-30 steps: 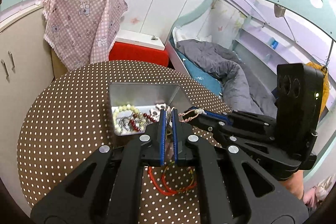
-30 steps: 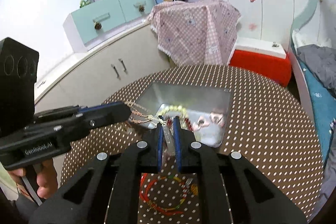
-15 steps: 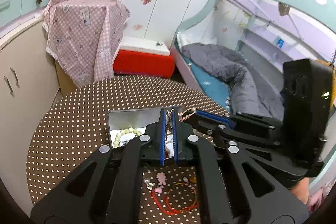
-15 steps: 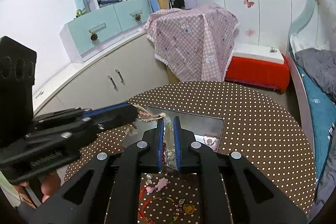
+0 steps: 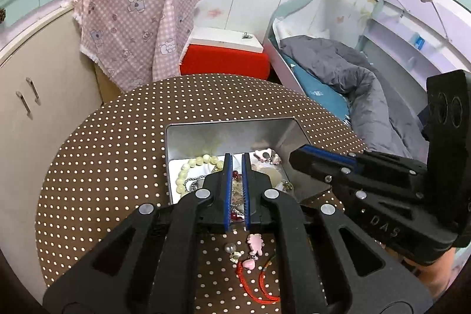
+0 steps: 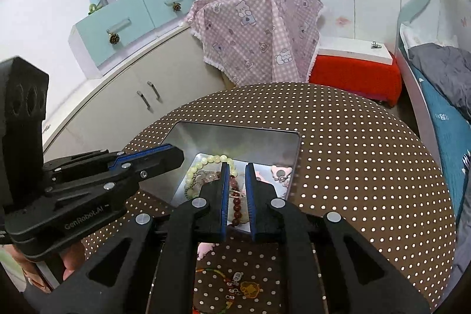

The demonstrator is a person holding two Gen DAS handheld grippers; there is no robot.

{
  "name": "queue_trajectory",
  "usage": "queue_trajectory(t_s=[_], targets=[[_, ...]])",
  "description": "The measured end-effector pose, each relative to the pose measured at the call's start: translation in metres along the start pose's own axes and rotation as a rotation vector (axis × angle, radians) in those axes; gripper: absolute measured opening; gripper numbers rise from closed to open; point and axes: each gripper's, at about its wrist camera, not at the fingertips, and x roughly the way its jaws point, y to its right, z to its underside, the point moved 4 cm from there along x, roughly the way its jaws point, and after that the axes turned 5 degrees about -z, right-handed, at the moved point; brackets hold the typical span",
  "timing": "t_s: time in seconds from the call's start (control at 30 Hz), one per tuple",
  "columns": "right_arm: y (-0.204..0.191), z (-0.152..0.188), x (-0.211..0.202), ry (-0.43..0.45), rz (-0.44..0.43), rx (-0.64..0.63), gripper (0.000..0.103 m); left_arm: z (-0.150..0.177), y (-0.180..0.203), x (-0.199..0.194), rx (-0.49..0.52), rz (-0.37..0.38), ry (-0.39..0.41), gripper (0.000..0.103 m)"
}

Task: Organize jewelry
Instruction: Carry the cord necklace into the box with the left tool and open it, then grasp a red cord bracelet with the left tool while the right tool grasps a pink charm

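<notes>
Metal tin [image 5: 206,134] sits on the polka-dot desk [image 5: 117,143], just ahead of both sets of fingers.

Left gripper [image 5: 236,159]: fingers slightly parted, nothing held. Tips are seen over the tin's near half. Pale bead bracelet [image 5: 188,167] lies in the tin left of the tips, pink charms [image 5: 266,155] to the right, a tangle of chains visible in the gap between the fingers. Pink bear charm [image 5: 254,243] and red cord [image 5: 253,284] lie on the desk below the fingers.

Right gripper [image 6: 237,167]: fingers parted a bit wider, nothing held. Dark red bead bracelet [image 6: 235,205] is seen in the gap, lying in the tin. Multicolour bead string [image 6: 223,281] lies on the desk below.

Readable: "GenRobot.AI" on the left gripper body in the right view; "DAS" on the right gripper body in the left view.
</notes>
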Motion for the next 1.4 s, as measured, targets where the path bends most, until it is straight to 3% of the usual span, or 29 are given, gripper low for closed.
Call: queue_trajectory(t_s=[0.17,0.53,0.6,0.63,0.7,0.97,1.4], targets=[[0.002,0.001,-0.005,0.011,0.001,0.012,0.012,0.002,0.004,-0.002,0.008,-0.017,0.000,0.007],[0.002,0.006,-0.029,0.056,0.007,0.023,0.039,0.010,0.008,-0.015,0.012,-0.051,0.006,0.008],[0.000,0.007,-0.033,0.066,0.012,0.023,0.044,0.011,0.005,-0.017,0.004,-0.046,0.006,0.050],[0.000,0.008,-0.036,0.071,0.014,0.023,0.045,0.011,0.003,-0.023,-0.011,-0.058,0.035,0.078],[0.000,0.010,-0.042,0.084,0.010,0.031,0.047,0.011,0.001,-0.033,-0.020,-0.075,0.083,0.078],[-0.001,0.023,-0.057,0.096,0.016,0.037,0.049,0.022,0.002,-0.057,-0.003,-0.094,0.109,0.078],[-0.004,0.067,-0.061,0.050,0.034,0.032,0.054,0.080,0.016,-0.050,0.071,-0.117,0.024,0.078]])
